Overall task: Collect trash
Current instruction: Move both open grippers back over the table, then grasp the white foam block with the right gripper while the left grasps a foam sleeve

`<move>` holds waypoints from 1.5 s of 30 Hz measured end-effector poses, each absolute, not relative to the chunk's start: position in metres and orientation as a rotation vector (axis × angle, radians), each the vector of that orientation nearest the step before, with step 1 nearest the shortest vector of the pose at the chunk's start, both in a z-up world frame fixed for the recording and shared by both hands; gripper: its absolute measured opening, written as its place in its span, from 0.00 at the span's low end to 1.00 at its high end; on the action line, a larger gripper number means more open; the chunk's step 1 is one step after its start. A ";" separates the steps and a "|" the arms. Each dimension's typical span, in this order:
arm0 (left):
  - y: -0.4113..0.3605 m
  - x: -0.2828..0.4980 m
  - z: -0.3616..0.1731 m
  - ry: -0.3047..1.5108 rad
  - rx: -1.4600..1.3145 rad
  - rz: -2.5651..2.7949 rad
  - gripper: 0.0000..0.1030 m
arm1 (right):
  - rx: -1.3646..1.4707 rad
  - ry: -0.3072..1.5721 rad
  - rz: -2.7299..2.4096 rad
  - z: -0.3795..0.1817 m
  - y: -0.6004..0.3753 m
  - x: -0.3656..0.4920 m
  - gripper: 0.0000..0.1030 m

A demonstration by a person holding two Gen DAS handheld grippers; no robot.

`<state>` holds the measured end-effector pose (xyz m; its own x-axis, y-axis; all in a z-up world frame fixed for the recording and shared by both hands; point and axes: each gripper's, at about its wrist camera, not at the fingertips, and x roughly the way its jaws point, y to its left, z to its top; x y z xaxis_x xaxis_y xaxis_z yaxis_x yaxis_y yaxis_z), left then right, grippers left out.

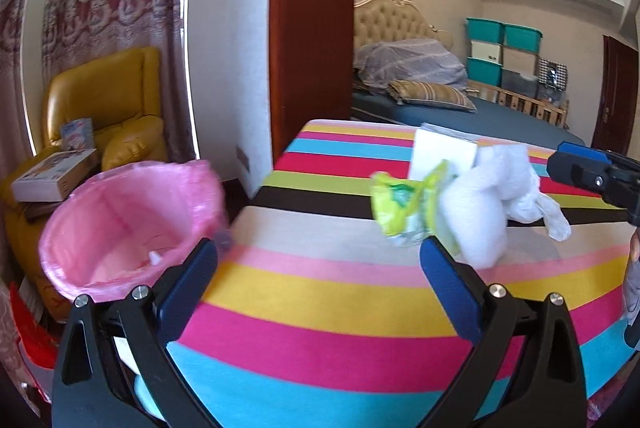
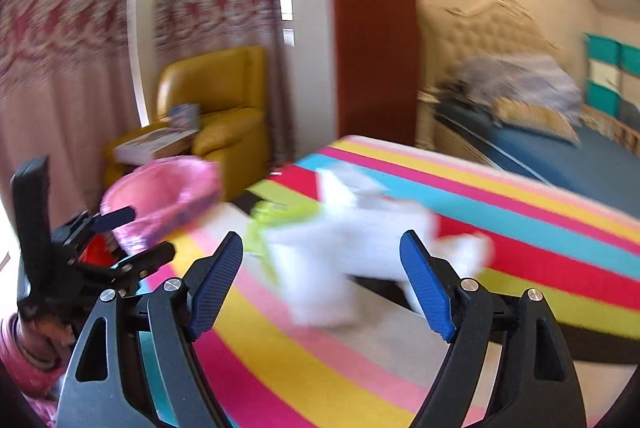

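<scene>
A crumpled white tissue (image 1: 492, 196) and a yellow-green wrapper (image 1: 404, 204) lie on the striped tablecloth (image 1: 328, 292), with a white card (image 1: 444, 156) behind them. A bin lined with a pink bag (image 1: 128, 220) stands off the table's left edge, a white scrap inside. My left gripper (image 1: 320, 252) is open and empty, just short of the wrapper. My right gripper (image 2: 322, 252) is open, its jaws either side of the tissue (image 2: 352, 248), which is blurred; the wrapper (image 2: 272, 224) lies to its left. The right gripper also shows at the left wrist view's right edge (image 1: 592, 172).
A yellow armchair (image 1: 108, 108) with boxes on it stands behind the bin by the curtain. A brown door frame (image 1: 312, 20) rises behind the table. A bed (image 1: 480, 108) and teal storage boxes (image 1: 504, 48) are beyond. The left gripper (image 2: 112, 228) shows near the bin (image 2: 168, 196) in the right wrist view.
</scene>
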<state>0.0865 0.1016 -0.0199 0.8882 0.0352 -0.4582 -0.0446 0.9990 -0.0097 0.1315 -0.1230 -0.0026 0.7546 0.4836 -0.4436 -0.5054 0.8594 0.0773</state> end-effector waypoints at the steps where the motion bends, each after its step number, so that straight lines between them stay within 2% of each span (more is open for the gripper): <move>1: 0.094 0.091 -0.023 0.476 -0.014 0.036 0.95 | -0.030 0.478 0.521 -0.005 -0.132 0.135 0.74; 6: 0.077 0.113 -0.046 0.550 0.026 0.042 0.95 | -0.013 0.500 0.488 -0.019 -0.146 0.151 0.74; 10: 0.079 0.112 -0.048 0.531 0.006 0.013 0.95 | -0.044 0.512 0.446 -0.024 -0.137 0.168 0.74; 19: 0.101 0.136 -0.054 0.675 -0.137 -0.051 0.94 | -0.086 0.557 0.441 -0.034 -0.121 0.178 0.77; 27: 0.096 0.129 -0.052 0.628 -0.107 -0.024 0.94 | -0.115 0.583 0.441 -0.036 -0.105 0.199 0.78; 28: 0.096 0.129 -0.052 0.630 -0.106 -0.025 0.94 | -0.117 0.585 0.441 -0.036 -0.104 0.200 0.77; 29: 0.097 0.131 -0.052 0.631 -0.109 -0.026 0.94 | -0.115 0.586 0.447 -0.037 -0.104 0.200 0.67; 30: 0.098 0.130 -0.052 0.630 -0.111 -0.026 0.94 | -0.110 0.585 0.456 -0.036 -0.105 0.199 0.64; 45: 0.096 0.128 -0.052 0.625 -0.102 -0.025 0.94 | -0.113 0.529 0.588 -0.043 -0.155 0.105 0.63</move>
<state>0.1281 0.0956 -0.0518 0.8107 -0.0537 -0.5830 -0.0078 0.9947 -0.1024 0.1049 -0.1551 -0.0431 0.7036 0.4990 -0.5060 -0.5558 0.8301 0.0458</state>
